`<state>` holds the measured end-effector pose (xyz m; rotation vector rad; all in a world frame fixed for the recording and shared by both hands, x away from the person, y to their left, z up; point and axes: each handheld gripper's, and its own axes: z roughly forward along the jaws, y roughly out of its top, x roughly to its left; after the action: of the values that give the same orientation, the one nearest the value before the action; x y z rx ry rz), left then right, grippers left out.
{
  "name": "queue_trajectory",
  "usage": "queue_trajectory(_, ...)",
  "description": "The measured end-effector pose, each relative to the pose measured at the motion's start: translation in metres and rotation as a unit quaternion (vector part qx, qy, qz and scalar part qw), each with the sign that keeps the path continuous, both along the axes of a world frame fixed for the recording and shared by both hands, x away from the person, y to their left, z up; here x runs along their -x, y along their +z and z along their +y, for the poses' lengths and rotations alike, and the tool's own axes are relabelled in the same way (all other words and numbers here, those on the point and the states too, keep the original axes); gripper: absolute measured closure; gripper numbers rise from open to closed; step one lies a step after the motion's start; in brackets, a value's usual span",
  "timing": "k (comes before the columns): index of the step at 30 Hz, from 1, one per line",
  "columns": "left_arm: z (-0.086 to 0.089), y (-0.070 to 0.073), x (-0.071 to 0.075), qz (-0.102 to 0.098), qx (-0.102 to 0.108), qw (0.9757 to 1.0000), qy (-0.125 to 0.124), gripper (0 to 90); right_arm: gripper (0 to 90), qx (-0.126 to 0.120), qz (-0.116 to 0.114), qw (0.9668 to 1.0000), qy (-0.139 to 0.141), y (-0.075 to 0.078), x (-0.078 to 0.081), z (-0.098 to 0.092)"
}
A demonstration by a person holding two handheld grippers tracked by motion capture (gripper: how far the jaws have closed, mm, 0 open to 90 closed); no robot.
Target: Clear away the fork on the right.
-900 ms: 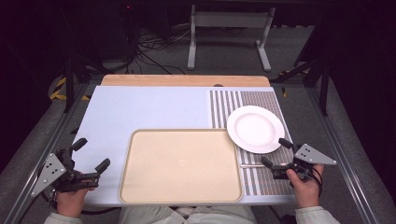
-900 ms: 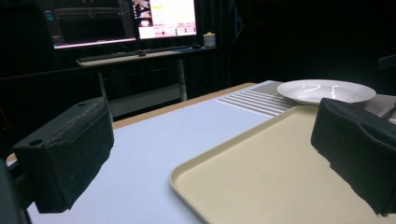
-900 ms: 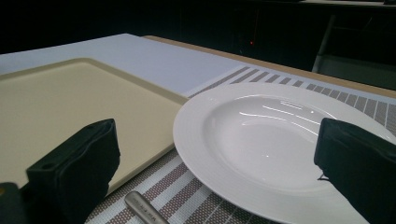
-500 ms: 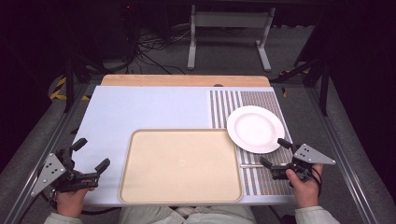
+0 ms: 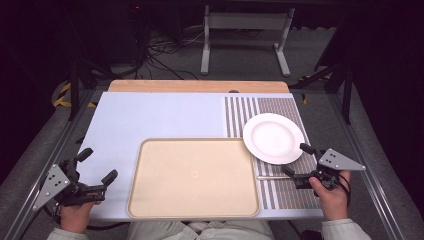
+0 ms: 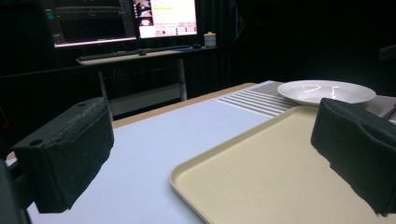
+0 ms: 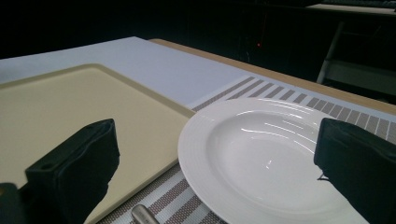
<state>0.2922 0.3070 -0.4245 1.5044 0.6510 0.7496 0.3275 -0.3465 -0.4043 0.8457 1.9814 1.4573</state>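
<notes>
A white plate [image 5: 273, 137] lies on a striped placemat [image 5: 285, 107] at the right of the table. An empty beige tray [image 5: 192, 177] sits at the front middle. My right gripper [image 5: 297, 161] stands open just in front of the plate, low over the placemat, with nothing between its jaws. In the right gripper view the plate [image 7: 261, 154] lies close ahead of the right gripper [image 7: 217, 172]. A metal utensil handle [image 5: 272, 177] lies between the tray and that gripper. My left gripper [image 5: 97, 164] is open at the front left, beside the tray [image 6: 280, 172].
The pale blue tabletop [image 5: 160, 117] stretches behind the tray, with a wooden strip [image 5: 197, 86] along its far edge. A metal stand [image 5: 245, 30] and cables lie on the floor beyond. Monitors on a desk [image 6: 121, 18] stand far off in the left gripper view.
</notes>
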Motion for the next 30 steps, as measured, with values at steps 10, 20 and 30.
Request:
queue_trajectory(10, -0.001, 0.0, 0.0, 0.001, -0.002, 1.0, -0.002, 0.0, 1.7, 0.05, 0.024, 0.9982, 0.025, 0.025, -0.016, 0.004)
queue_trajectory(20, -0.002, 0.0, 0.0, 0.001, -0.003, 1.0, -0.005, 0.0, 5.0, 0.203, 0.099, 0.971, 0.078, 0.049, -0.025, 0.013)
queue_trajectory(30, -0.002, 0.001, 0.0, 0.001, -0.004, 1.0, -0.005, 0.0, 4.4, 0.294, 0.166, 0.9347, 0.11, 0.057, -0.033, 0.021)
